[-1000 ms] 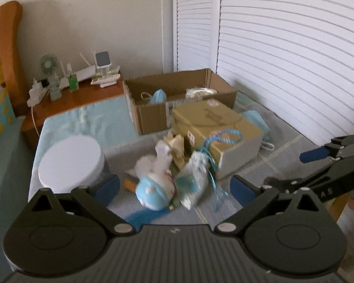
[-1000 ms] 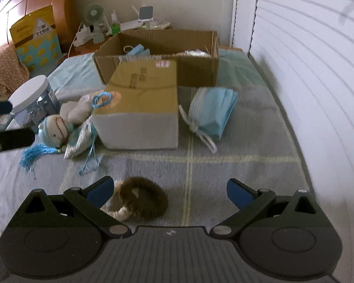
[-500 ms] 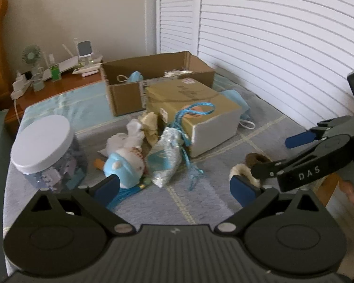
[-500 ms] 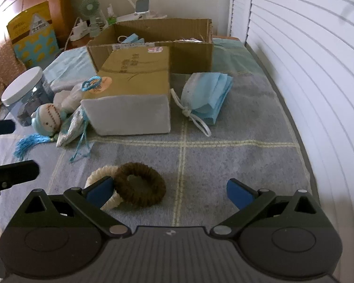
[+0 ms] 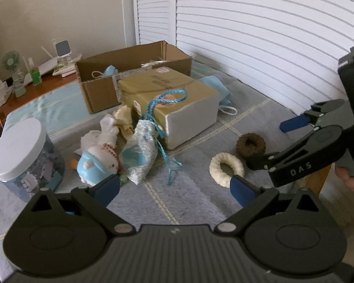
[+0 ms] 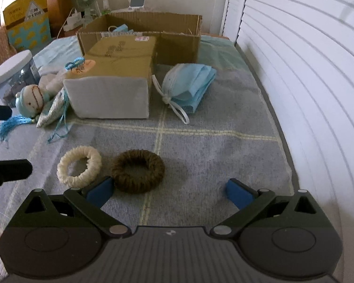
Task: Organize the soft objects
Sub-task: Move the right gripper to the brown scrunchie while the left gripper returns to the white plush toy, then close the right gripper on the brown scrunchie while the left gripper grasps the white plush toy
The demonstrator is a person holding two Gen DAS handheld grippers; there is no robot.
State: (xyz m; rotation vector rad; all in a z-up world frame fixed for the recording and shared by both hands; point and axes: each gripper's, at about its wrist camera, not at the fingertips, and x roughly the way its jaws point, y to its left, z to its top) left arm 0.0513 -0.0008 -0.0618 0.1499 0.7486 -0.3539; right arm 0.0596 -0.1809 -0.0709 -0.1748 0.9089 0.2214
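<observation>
My left gripper [image 5: 174, 187] and right gripper [image 6: 168, 189] both hang released; brown ring [image 6: 138, 174] sits lower centre, beside the cream ring [image 6: 79, 167].

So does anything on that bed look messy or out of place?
Yes. A doll, a brocade pouch and crumpled cloths lie heaped against the closed box. A bundle of face masks and two hair scrunchies lie loose, outside the open cardboard box.
</observation>
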